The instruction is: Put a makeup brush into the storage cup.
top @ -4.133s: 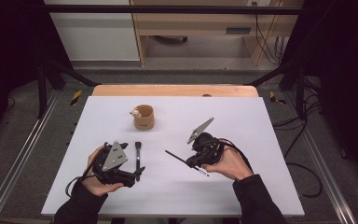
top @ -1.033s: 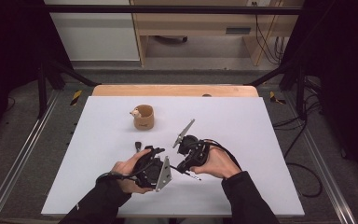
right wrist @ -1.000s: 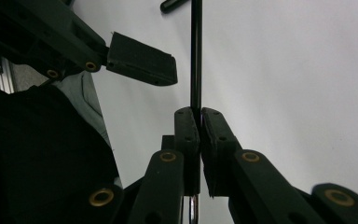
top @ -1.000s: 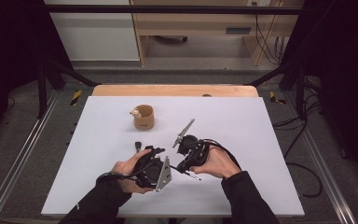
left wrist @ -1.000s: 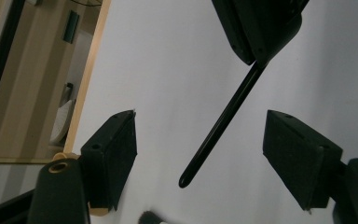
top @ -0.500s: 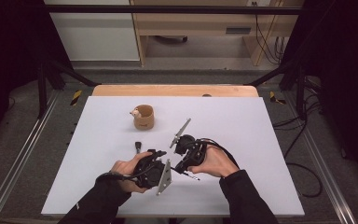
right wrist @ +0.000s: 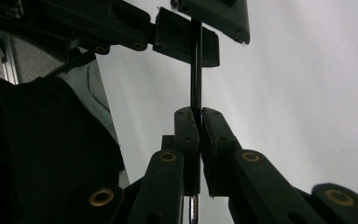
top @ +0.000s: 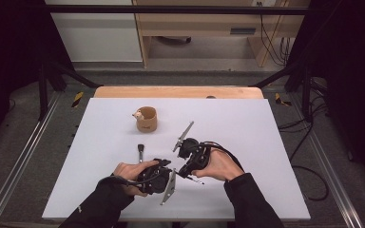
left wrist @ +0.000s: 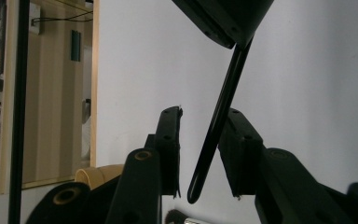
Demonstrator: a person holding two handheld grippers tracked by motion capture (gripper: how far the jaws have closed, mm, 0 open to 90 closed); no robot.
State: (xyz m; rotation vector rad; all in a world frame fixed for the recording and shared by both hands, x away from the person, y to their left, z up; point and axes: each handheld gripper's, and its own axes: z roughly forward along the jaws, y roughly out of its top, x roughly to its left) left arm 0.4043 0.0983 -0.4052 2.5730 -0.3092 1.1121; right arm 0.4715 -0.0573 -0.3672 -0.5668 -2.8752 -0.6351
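Here, at the near part of the white counter point(top: 275, 190), meeting tip to tip with both tools above the surface. Pinching a thin black rod point(right wrist: 196, 70) partway along with the right tool point(right wrist: 199, 112), pads pressed tight together on it, a silvery bit of the rod showing below the grip. Bracketing the rod's rounded free end with the left tool point(left wrist: 203, 112), jaws just closing in and not yet clamped: one pad against the rod, a clear gap at the other. Just beyond the left hand point(top: 133, 172), lying flat and untouched on the counter, a small black piece point(top: 141, 152). Farther back, standing upright and well apart from both tools, a wooden cup point(top: 146, 119) with a small pale figure at its rim.
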